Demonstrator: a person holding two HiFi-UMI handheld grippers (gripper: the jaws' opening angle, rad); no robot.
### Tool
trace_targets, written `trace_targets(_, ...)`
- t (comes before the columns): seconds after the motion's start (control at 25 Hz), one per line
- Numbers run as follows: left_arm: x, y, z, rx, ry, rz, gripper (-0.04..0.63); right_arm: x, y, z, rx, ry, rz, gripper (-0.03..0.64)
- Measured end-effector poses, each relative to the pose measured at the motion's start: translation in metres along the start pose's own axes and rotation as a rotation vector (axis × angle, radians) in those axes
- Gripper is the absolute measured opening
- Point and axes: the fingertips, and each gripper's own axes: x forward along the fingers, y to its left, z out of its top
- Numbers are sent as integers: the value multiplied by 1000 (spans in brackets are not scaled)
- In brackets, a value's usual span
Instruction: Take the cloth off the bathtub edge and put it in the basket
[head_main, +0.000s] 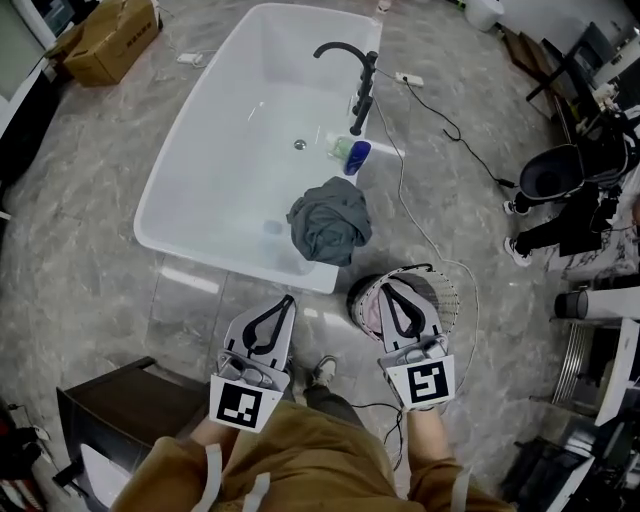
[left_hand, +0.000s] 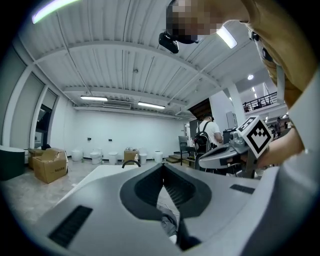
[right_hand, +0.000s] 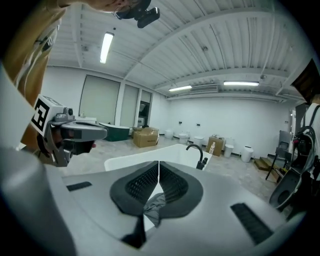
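Grey-green cloth (head_main: 330, 222) lies bunched over the rim of the white bathtub (head_main: 220, 258) at its near right corner, and neither of our tools touches it. We hold the left gripper (head_main: 288, 300) with its jaws pressed together and nothing between them, short of the tub's near wall. Our right gripper (head_main: 389, 285) is likewise closed tight on nothing, and it hangs over the wire basket (head_main: 452, 300), which stands on the floor just beside that tub corner. Only the head view gives us the basket and the whole cloth. Each gripper view catches just a scrap of the cloth through the gap beneath its closed tips. The right gripper view adds the black faucet (right_hand: 201, 161) seen side-on. The left gripper view adds a cardboard box (left_hand: 49, 165) and a person with a backpack (left_hand: 205, 134) far off.
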Motion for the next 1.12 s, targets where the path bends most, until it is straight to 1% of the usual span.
trace_targets(0.08,14,3,-11,27,9,-12,6,16,-6,-15,-42,22,5,8)
trace_targets(0.16,28,8,-23,34,19,-19,6,33,-14,-29,-63,50,0,9)
trace_targets(0.32,51,19,-46,14,30,-25,6,69,-23,-60,-31,113,8,17)
trace_targets(0.56,76,28,-89,-13,60,-41,6,124,-35,-110,-21,176,11,63)
trace_targets(0.72,89,33,-117,-21,85,-49,6,160,-38,-148,-53,209,16,94)
trace_targets(0.88,99,39,-138,-34,95,-48,6,190,-46,-186,-84,270,16,146)
trace_targets(1.12,109,36,-166,-50,122,-73,6,231,-48,-241,-45,346,26,198)
